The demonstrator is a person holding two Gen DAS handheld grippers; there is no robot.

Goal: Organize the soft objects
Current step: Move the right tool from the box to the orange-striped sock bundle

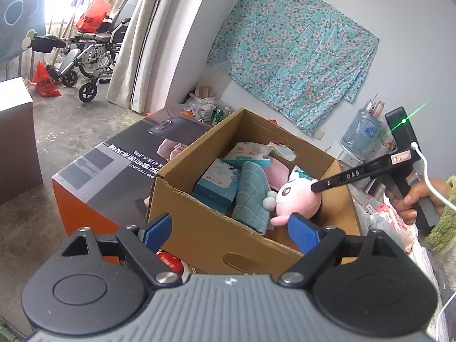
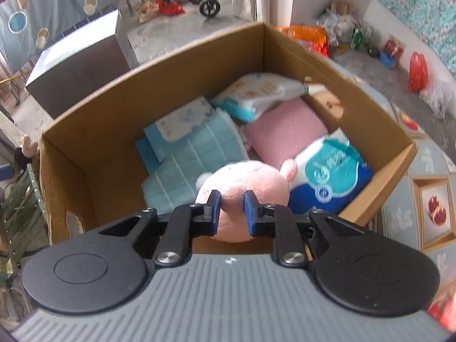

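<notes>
A pink plush toy [image 1: 296,196] hangs inside an open cardboard box [image 1: 205,228]. My right gripper [image 2: 232,212] is shut on the pink plush toy [image 2: 242,182] and holds it over the box [image 2: 159,74]; its fingers [image 1: 336,181] show in the left wrist view, pinching the toy's head. The box holds a teal quilted cloth [image 1: 250,196], a pink cloth [image 2: 285,131] and tissue packs [image 2: 330,168]. My left gripper [image 1: 228,230] is open and empty, just outside the box's near wall.
A printed orange and grey carton [image 1: 114,168] stands left of the box. A wheelchair [image 1: 88,54] and a red bag stand on the concrete floor behind. A floral cloth [image 1: 293,54] hangs on the wall. A water bottle [image 1: 362,134] stands at the right.
</notes>
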